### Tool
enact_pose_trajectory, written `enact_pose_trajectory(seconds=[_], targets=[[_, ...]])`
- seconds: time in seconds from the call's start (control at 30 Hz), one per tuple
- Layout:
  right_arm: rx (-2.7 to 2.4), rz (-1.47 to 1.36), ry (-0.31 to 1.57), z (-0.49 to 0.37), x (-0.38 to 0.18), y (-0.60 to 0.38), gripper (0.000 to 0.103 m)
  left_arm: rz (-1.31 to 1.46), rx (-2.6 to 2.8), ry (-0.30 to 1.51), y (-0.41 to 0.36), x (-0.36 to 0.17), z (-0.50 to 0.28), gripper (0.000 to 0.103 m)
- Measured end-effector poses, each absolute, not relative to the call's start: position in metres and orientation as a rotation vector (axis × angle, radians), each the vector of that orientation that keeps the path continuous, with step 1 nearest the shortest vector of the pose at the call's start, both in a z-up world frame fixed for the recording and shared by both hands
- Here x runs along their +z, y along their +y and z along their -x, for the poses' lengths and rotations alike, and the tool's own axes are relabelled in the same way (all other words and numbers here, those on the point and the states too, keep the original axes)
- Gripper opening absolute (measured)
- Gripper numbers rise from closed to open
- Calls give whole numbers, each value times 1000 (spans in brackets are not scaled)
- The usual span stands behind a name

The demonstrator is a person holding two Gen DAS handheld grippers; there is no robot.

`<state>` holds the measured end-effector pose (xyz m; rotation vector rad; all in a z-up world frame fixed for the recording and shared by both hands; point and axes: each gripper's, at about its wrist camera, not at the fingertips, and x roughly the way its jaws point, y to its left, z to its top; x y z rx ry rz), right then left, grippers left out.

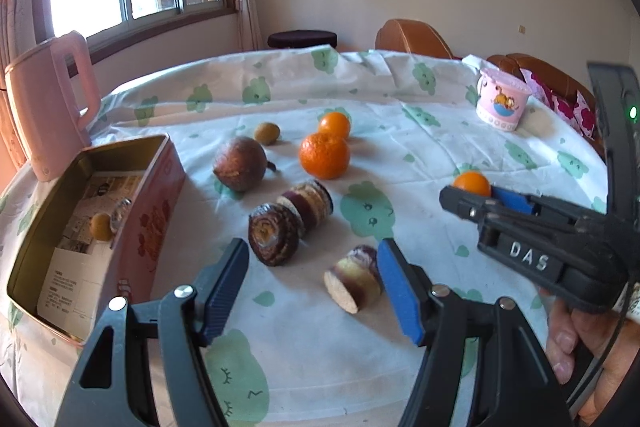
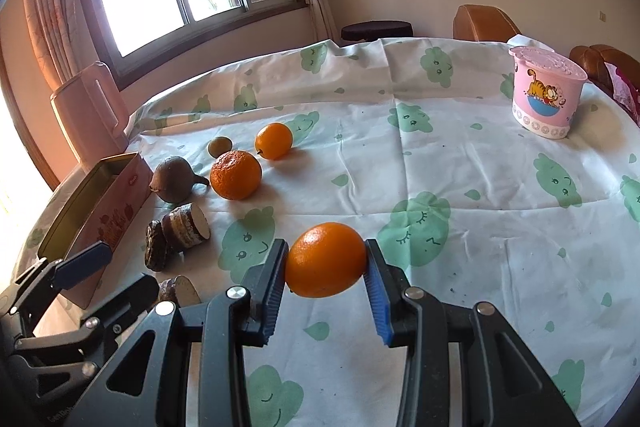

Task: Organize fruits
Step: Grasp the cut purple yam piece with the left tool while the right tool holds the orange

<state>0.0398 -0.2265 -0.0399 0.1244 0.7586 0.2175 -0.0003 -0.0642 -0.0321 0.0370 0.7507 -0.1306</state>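
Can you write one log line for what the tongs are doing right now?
right tongs: shut on small orange | left tongs: open, empty, above cut yam piece | open tin box: one small fruit inside

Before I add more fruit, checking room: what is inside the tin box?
Inside the tin box: printed paper, one small yellowish fruit, a shiny wrapped item. Its near wall hides the corner.

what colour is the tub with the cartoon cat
Pink tub with an orange cat; the right wrist view shows it best.
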Motion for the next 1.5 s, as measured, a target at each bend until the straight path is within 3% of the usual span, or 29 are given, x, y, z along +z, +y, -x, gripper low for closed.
enact_pose_trajectory(seconds=[0.27, 0.33, 0.4, 1.5], targets=[[216, -116, 768, -41, -41, -226, 40, -15, -156, 803, -72, -44, -7, 67], [217, -103, 773, -42, -41, -223, 40, -9, -173, 832, -75, -48, -12, 59], [219, -98, 776, -42, -42, -222, 40, 6, -182, 872, -75, -53, -17, 44], [279, -21, 627, -19, -25, -211, 40, 21, -117, 661, -53, -29, -10, 43]])
